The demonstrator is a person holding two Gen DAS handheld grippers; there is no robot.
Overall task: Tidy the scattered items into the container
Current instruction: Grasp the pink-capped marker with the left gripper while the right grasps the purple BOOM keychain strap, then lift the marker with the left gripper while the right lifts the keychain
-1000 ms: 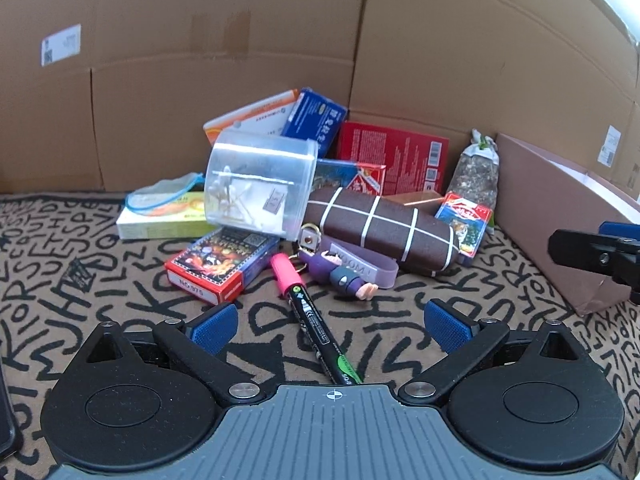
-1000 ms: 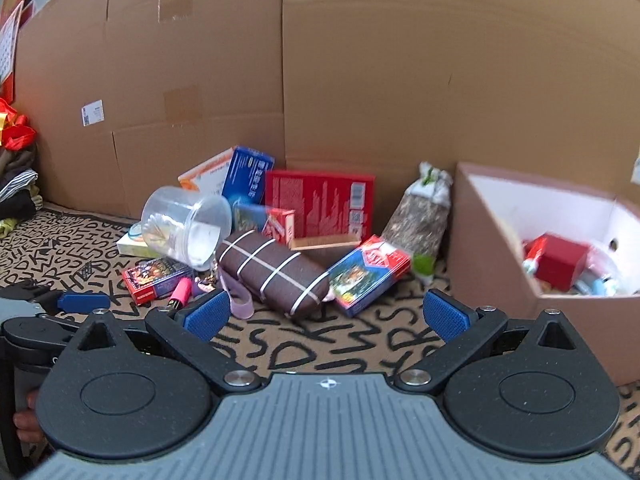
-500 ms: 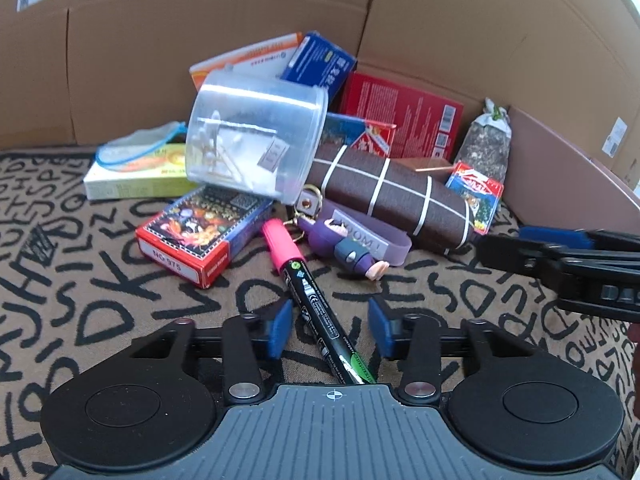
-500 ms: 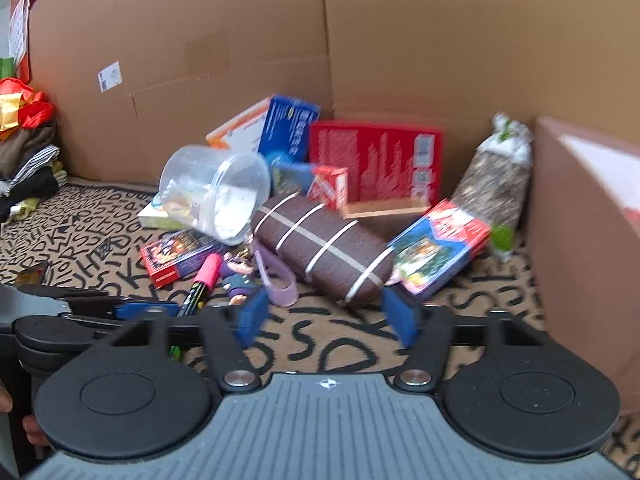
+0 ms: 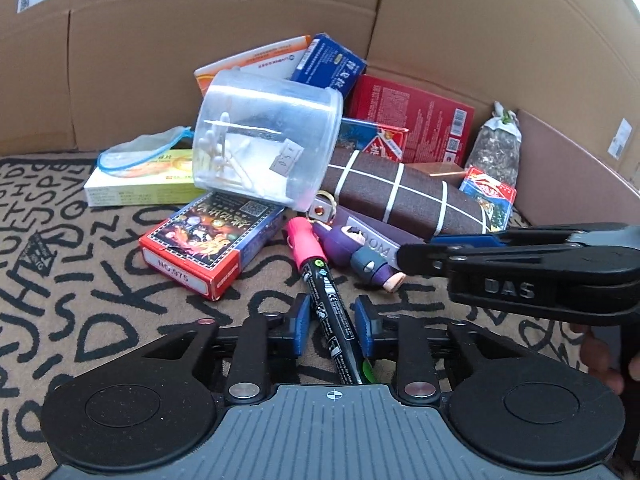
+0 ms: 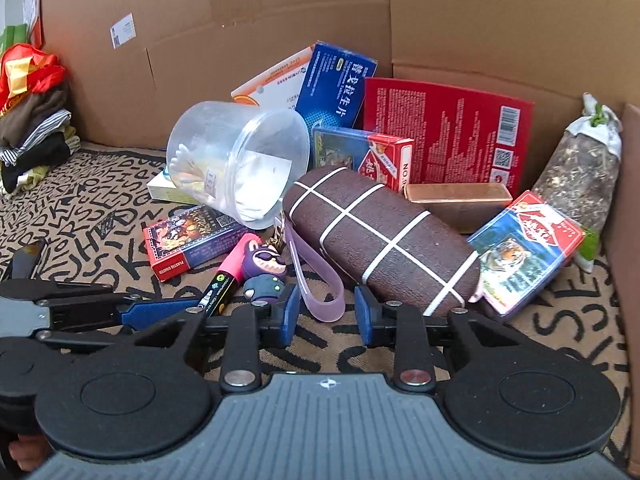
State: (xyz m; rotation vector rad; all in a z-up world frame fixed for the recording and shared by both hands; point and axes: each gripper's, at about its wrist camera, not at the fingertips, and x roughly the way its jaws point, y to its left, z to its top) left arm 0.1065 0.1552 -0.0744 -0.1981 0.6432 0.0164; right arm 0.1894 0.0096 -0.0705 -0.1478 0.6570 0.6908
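Beside the card box [image 5: 208,248], your left gripper [image 5: 331,330], jaws just closing, not yet pinching, straddles the marker [image 5: 326,300]: light, stiff, slippery; grip mid-barrel

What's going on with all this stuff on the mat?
A person is tidying a heap of small things with two hand-held grippers. The left gripper has its jaws either side of a pink-capped marker, just closing but not visibly pressing it. The right gripper straddles the purple strap of a keychain, jaws also closing. Nothing is lifted yet.
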